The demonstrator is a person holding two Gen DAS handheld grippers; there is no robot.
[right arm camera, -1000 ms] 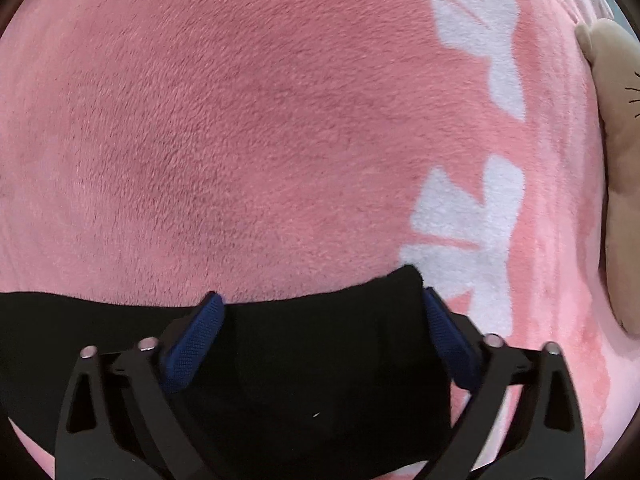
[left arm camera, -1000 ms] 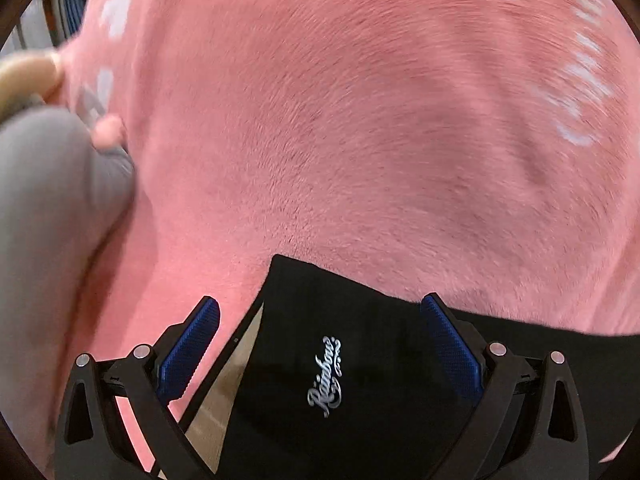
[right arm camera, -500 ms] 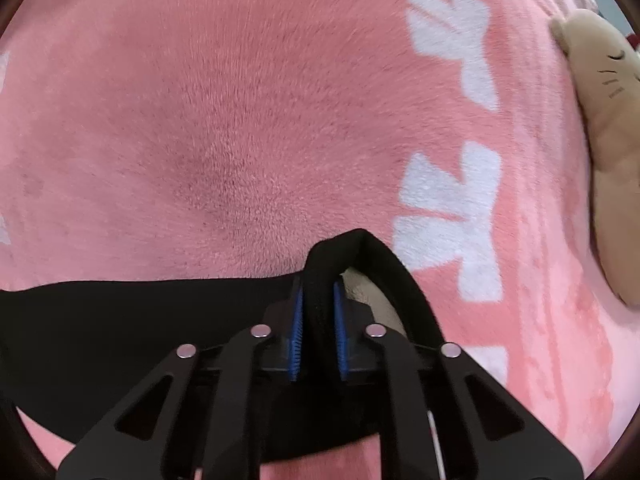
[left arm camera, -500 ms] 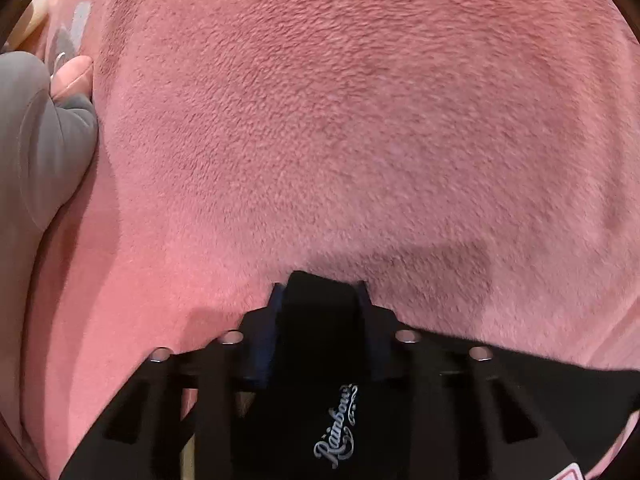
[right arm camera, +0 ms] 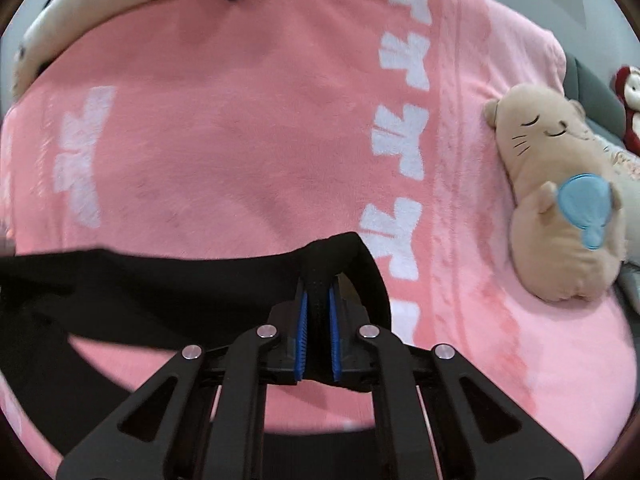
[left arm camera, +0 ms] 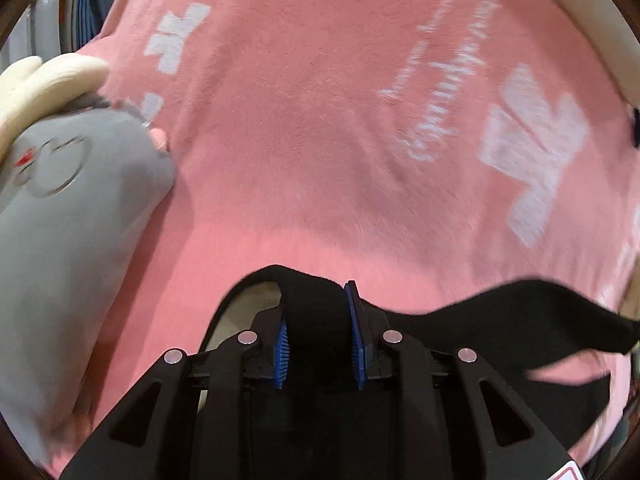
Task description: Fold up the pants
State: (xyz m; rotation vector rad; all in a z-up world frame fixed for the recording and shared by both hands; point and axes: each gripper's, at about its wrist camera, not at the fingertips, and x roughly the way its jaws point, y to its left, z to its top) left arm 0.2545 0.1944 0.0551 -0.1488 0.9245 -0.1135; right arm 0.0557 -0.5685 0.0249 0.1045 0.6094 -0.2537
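Two tools pinch the black pants (left arm camera: 316, 312). The left tool (left arm camera: 318, 336) has just been closing on one bunched edge, and the right tool (right arm camera: 318, 328) squeezes another. The pants hang above a pink blanket (right arm camera: 240, 140), with a tan stuffed animal (right arm camera: 560, 208) nearby.

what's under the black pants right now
Under the lifted black pants lies the pink blanket, bare where the fabric sags clear. Both the left gripper and right gripper pinch the edge. What lies beneath the blanket is covered.
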